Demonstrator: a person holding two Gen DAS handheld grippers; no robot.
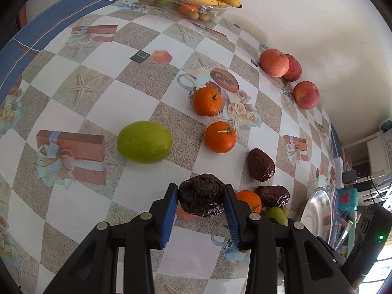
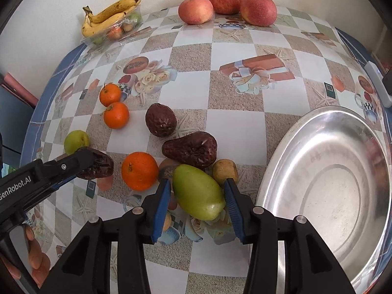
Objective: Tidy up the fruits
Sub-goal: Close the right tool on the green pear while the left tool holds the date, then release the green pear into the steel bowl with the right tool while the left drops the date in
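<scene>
The left gripper (image 1: 200, 199) has its jaws clenched on a wrinkled dark fruit (image 1: 201, 194), blue pads pressed against both its sides, low over the tiled surface (image 1: 80, 107). In the right wrist view that gripper (image 2: 80, 161) comes in from the left edge with the same dark fruit (image 2: 101, 165) at its tip. The right gripper (image 2: 198, 191) has its jaws released, spread to either side of a long green mango (image 2: 198, 192) that lies on the surface; whether the pads touch it I cannot tell. Just behind the mango sit a second dark fruit (image 2: 191, 150), a small brown fruit (image 2: 225, 171) and an orange (image 2: 139, 171); a third dark fruit (image 2: 160, 120) lies a little farther back. Two more oranges (image 2: 114, 105) touch each other toward the left, near a round green fruit (image 2: 76, 141). Three apples (image 2: 226, 6) stand close together at the far edge by the wall. Bananas (image 2: 107, 16) rest on a clear tray (image 2: 117, 30) of small fruit at the far left corner. A steel bowl (image 2: 289, 171) sits on the right, just beside the right gripper.
</scene>
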